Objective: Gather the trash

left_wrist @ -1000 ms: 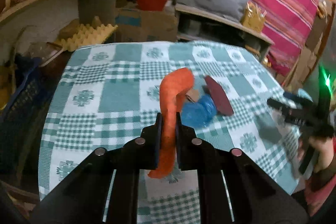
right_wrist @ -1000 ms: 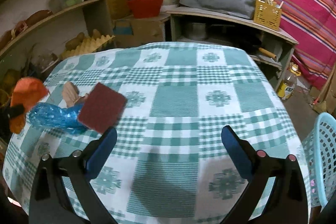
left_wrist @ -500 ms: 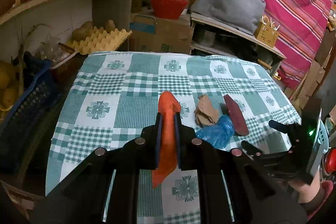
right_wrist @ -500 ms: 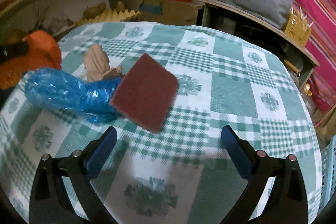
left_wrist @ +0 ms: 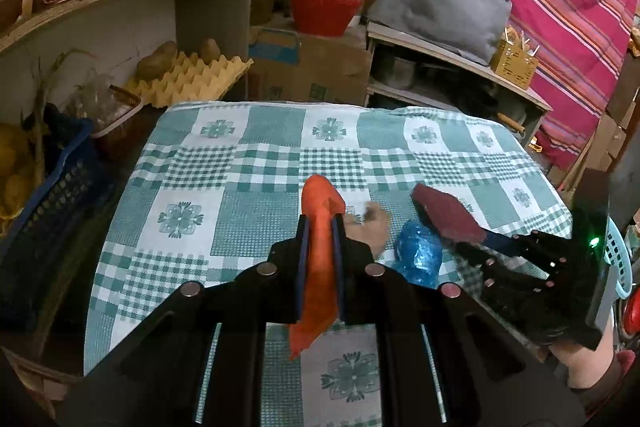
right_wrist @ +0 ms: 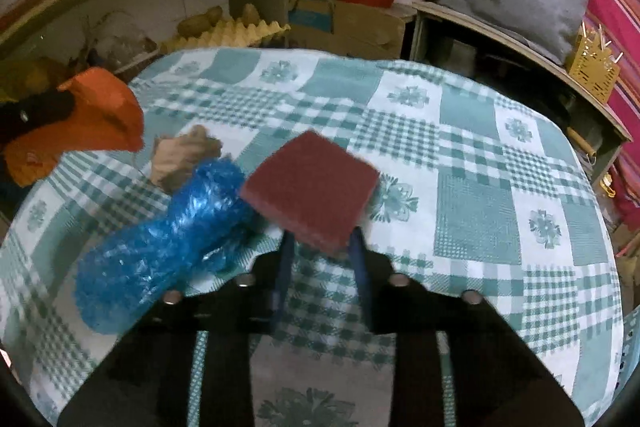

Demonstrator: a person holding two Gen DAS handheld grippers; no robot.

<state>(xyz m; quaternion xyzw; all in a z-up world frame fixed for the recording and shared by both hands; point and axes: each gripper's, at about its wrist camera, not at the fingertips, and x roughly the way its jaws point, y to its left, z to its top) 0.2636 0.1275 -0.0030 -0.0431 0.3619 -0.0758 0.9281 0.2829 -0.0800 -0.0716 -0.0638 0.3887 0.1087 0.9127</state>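
I am pinching the orange rag (left_wrist: 318,267) tight in my left tongs (left_wrist: 319,227); it is hanging limp and light. My right tongs (right_wrist: 320,239) are closing on the near edge of the maroon scouring pad (right_wrist: 312,187), probably springy, beside the crinkly blue bag (right_wrist: 160,247).

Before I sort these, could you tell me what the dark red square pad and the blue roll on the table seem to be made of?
The dark red square pad looks like a fibrous abrasive scouring pad: matte, fuzzy surface, stiff flat shape. The blue roll appears to be thin crinkled plastic film, glossy with many small glints, possibly a bag.
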